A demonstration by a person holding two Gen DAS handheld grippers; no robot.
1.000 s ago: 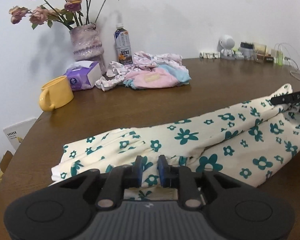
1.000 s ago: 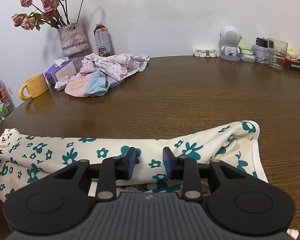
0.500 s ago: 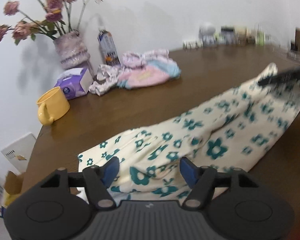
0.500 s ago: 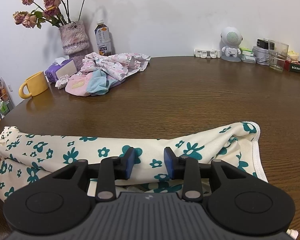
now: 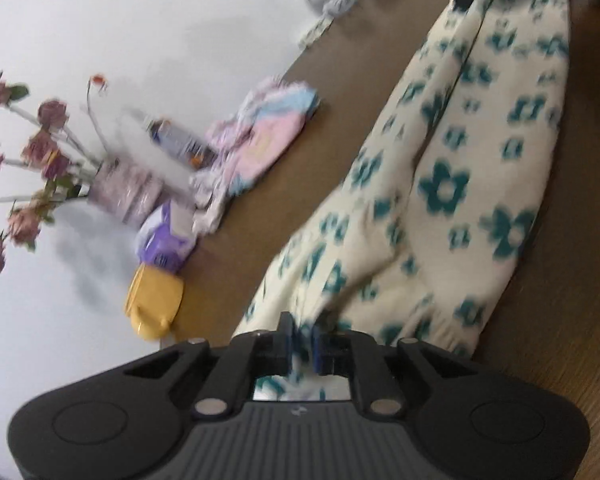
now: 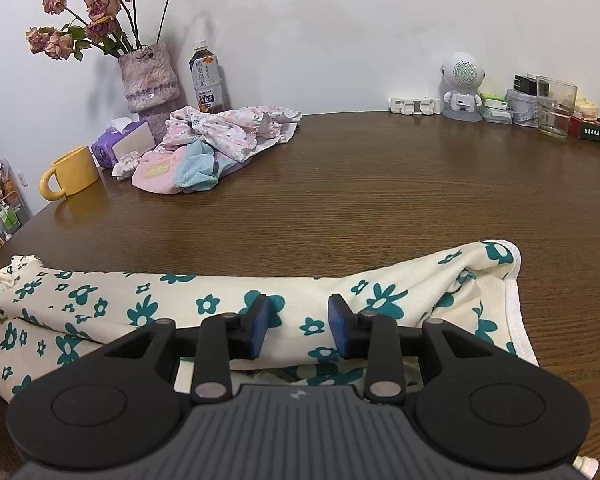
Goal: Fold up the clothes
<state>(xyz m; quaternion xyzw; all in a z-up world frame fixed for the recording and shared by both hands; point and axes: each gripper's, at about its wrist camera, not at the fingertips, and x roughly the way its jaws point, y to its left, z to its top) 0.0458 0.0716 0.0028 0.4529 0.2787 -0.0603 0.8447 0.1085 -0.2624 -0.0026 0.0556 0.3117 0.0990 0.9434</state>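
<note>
My left claw [image 5: 301, 343], spread half a second ago, now pinches the floral garment [image 6: 220, 304] at its near end and tilts, starting a fold. My right claw [image 6: 297, 326] has opened over the cloth lying on the table [image 6: 380, 200].

Black tongs [image 6: 296, 330] w/ blue pads [image 6: 260, 326], silver screws, ribbed grey housing, round side discs.

Left wrist view tilted, blurred, close over floral garment [image 5: 440, 184]; right wrist view level, low over worktop [image 6: 340, 184]; both share garment, vase [image 6: 150, 76].
</note>
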